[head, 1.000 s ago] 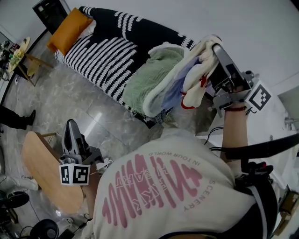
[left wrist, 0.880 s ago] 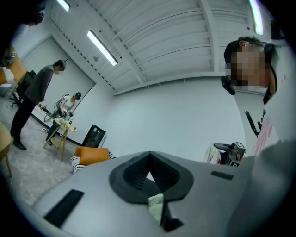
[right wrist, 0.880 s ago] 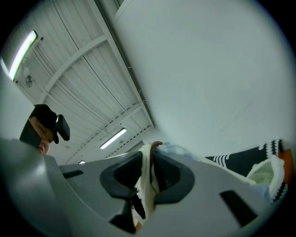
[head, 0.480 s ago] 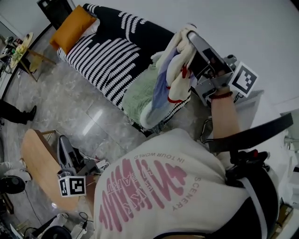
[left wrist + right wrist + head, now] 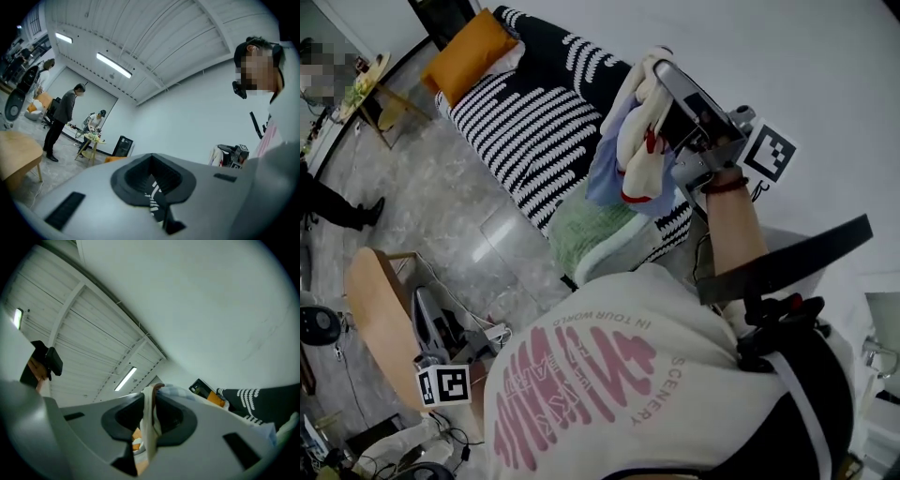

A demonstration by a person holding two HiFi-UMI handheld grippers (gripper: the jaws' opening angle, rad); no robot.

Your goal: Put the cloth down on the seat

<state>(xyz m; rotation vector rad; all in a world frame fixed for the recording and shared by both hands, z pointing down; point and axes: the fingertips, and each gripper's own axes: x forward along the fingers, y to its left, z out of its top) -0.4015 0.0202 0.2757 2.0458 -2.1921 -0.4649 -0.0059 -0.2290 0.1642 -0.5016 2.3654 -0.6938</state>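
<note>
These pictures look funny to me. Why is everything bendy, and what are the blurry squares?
Head view: the wide lens curves the striped sofa. Left gripper view: dark rounded corners, glaring ceiling light, squares added afterwards for privacy. Right gripper view: the cloth in the right claw is too close, so fuzzy.

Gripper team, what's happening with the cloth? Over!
Right gripper shut on cloth, held up above sofa. Left gripper shut, empty, low. Green blanket on seat underneath.
</note>
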